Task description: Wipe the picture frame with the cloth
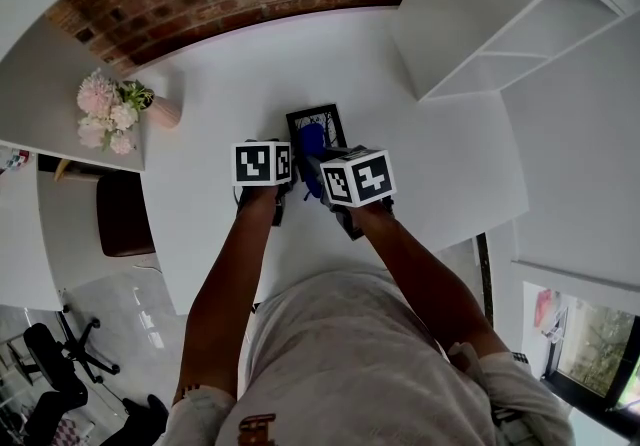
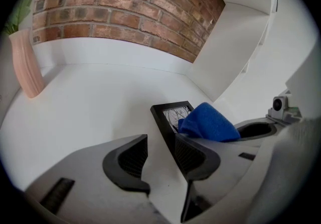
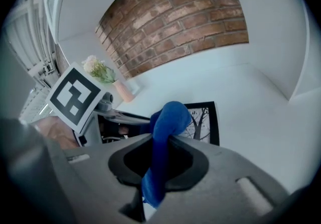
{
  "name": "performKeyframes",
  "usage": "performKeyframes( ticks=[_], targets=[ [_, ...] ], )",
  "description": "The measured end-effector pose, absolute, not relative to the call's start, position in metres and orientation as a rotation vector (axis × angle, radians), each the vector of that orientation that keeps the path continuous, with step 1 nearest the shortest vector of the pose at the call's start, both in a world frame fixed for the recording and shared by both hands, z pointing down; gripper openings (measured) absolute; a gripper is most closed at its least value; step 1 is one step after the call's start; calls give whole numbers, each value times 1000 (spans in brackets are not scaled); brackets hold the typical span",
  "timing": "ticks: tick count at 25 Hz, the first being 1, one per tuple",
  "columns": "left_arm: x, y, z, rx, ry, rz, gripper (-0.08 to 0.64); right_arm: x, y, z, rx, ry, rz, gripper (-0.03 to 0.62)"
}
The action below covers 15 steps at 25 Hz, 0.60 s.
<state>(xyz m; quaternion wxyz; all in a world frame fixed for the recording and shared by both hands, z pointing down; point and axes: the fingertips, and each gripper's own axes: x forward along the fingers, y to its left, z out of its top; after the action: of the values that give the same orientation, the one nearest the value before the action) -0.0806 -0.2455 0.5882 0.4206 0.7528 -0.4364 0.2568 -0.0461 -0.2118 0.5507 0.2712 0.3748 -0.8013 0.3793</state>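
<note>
Grip's firm: my right tongs [image 3: 161,141] clamp the soft blue cloth [image 3: 170,115] over the black rectangular picture frame [image 3: 208,120] just ahead. My left tongs [image 2: 160,141] gape empty, one jaw beside its edge, probably steadying it.

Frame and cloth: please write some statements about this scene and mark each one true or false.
1. The right gripper is shut on the cloth. True.
2. The left gripper clamps the frame. False: its jaws stand apart.
3. The frame is on a white table. True.
4. The vase is empty. False: it holds pink flowers.
5. The cloth is red. False: it is blue.
</note>
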Motion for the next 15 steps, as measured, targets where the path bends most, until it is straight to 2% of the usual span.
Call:
performKeyframes(
  ticks=[15],
  targets=[
    [-81, -245, 588, 1884, -1100, 642, 164, -18, -212, 569, 1008, -2071, 845, 51]
  ],
)
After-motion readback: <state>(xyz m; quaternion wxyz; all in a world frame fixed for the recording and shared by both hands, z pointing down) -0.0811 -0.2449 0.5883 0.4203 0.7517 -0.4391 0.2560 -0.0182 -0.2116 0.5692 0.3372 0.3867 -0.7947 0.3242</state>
